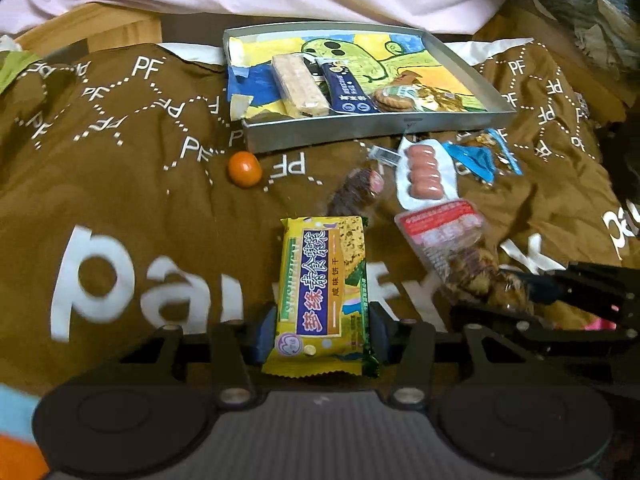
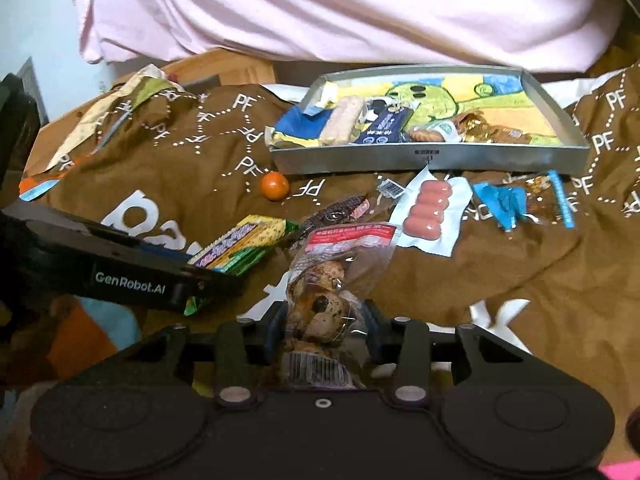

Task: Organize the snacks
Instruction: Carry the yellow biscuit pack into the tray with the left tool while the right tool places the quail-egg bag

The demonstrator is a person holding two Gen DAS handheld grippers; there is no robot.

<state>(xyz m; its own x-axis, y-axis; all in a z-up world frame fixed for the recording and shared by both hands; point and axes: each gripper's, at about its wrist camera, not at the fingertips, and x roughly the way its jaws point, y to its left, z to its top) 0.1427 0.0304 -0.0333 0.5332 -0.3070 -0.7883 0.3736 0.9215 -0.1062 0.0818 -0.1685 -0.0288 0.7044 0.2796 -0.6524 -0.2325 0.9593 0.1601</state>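
Observation:
My left gripper (image 1: 322,332) is shut on a yellow biscuit packet (image 1: 324,288), held lengthwise between its blue pads. My right gripper (image 2: 324,326) is shut on a clear bag of speckled eggs (image 2: 320,300) with a red label. In the right wrist view the left gripper (image 2: 224,270) comes in from the left with the yellow packet (image 2: 240,244). The metal tin tray (image 1: 372,130) lies ahead on the brown cloth, holding a wafer bar (image 1: 300,86), a dark blue bar (image 1: 346,88) and a round biscuit (image 1: 394,98).
Loose on the brown printed cloth (image 1: 120,152) lie an orange ball (image 1: 245,169), a dark wrapped snack (image 1: 354,192), a pack of pink sausages (image 1: 426,174) and a blue-trimmed packet (image 1: 480,156). Pink fabric (image 2: 340,8) rises behind the tray (image 2: 432,160).

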